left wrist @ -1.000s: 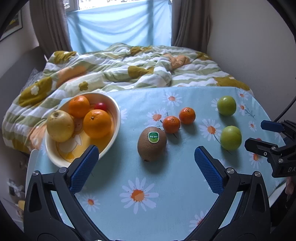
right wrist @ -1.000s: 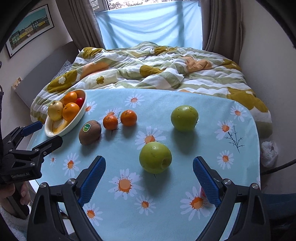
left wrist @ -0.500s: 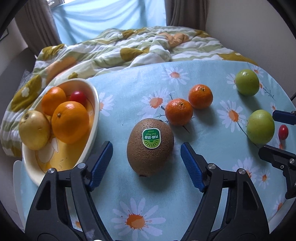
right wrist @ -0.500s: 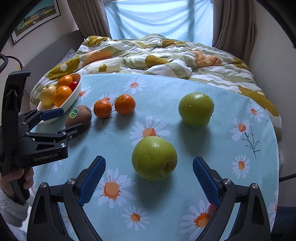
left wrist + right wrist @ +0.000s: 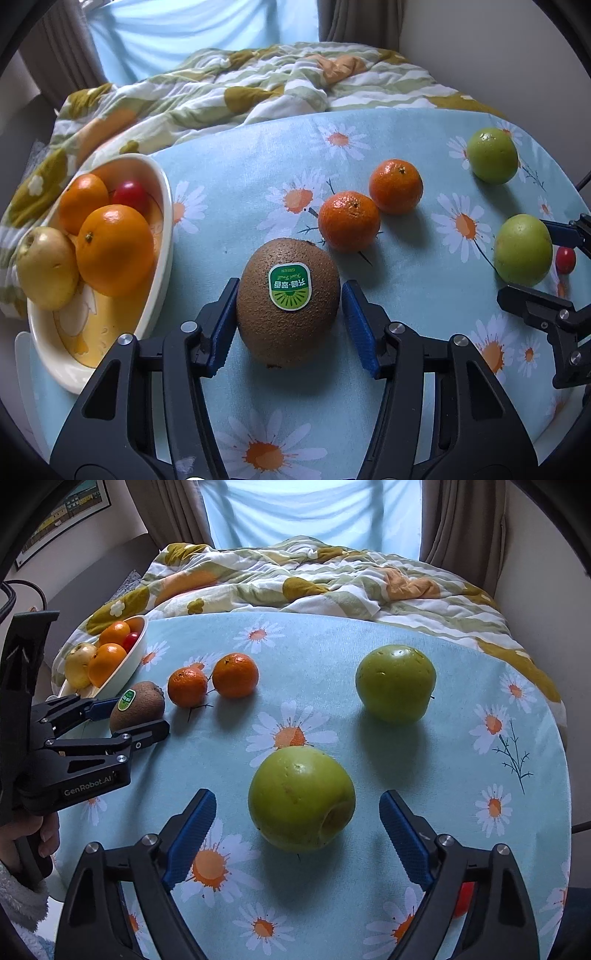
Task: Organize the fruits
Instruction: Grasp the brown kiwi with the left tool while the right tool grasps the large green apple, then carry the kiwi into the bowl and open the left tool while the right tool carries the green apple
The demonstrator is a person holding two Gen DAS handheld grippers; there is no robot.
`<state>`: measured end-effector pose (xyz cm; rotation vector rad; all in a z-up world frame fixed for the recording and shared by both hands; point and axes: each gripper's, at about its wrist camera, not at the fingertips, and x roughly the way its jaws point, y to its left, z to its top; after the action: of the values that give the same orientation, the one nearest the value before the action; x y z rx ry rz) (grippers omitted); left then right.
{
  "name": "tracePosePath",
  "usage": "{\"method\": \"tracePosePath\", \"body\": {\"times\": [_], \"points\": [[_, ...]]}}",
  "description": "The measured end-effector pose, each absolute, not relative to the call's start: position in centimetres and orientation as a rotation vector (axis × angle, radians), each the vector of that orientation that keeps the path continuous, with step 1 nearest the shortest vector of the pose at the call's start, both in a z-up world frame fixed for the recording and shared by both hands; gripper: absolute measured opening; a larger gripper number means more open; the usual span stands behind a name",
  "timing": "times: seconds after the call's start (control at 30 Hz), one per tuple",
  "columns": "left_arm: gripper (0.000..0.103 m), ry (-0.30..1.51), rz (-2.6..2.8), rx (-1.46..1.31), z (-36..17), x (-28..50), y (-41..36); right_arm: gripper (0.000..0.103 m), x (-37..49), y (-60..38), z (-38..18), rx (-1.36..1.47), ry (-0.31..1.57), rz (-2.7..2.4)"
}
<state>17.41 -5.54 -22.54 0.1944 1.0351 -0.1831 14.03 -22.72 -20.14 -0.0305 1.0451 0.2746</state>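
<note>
A brown kiwi [image 5: 288,302] with a green sticker lies on the daisy-print tablecloth. My left gripper [image 5: 288,321] straddles it; the left pad touches it and the right pad stands a small gap off. It also shows in the right wrist view [image 5: 136,716]. A cream bowl [image 5: 164,236] at the left holds two oranges, a pear and a cherry tomato. Two tangerines [image 5: 349,221] lie behind the kiwi. My right gripper [image 5: 297,827] is open around the near green apple [image 5: 301,797], not touching. A second green apple [image 5: 395,683] lies further back.
A small red tomato [image 5: 565,260] lies by the near apple at the table's right edge. A bed with a flowered quilt [image 5: 314,576] stands right behind the table. The table's rounded edge runs along the right side.
Both grippers have moved forward and down. The left one has narrowed around the kiwi. The right one now brackets the near green apple.
</note>
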Motion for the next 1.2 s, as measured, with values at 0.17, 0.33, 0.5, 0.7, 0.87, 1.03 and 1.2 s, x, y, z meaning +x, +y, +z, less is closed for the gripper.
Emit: {"method": "tracePosePath", "body": {"times": [0.17, 0.33, 0.5, 0.7, 0.87, 1.03, 1.2], "points": [[0.054, 1.042, -0.188, 0.198, -22.4, 17.2, -5.2, 0.088, 14.2, -22.6, -20.2, -0.029, 1.045, 0.271], [0.053, 1.044, -0.189, 0.194, -22.3, 17.0, -5.1, 0.075, 14.3, -22.6, -20.7, -0.024, 1.064, 0.273], [0.053, 1.049, -0.187, 0.195, -22.3, 16.4, -5.0, 0.069, 14.5, -22.6, -21.0, -0.022, 1.064, 0.271], [0.052, 1.051, -0.181, 0.184, -22.3, 15.8, -4.8, 0.051, 14.7, -22.6, -20.8, -0.031, 1.049, 0.273], [0.051, 1.043, -0.177, 0.158, -21.6, 15.3, -4.7, 0.051, 14.3, -22.5, -20.2, -0.029, 1.031, 0.279], [0.051, 1.016, -0.169, 0.141, -20.2, 14.4, -4.6, 0.051, 13.7, -22.3, -19.2, -0.034, 1.009, 0.293], [0.051, 0.994, -0.153, 0.084, -17.9, 13.4, -4.1, 0.051, 13.3, -22.0, -17.7, -0.037, 0.989, 0.317]]}}
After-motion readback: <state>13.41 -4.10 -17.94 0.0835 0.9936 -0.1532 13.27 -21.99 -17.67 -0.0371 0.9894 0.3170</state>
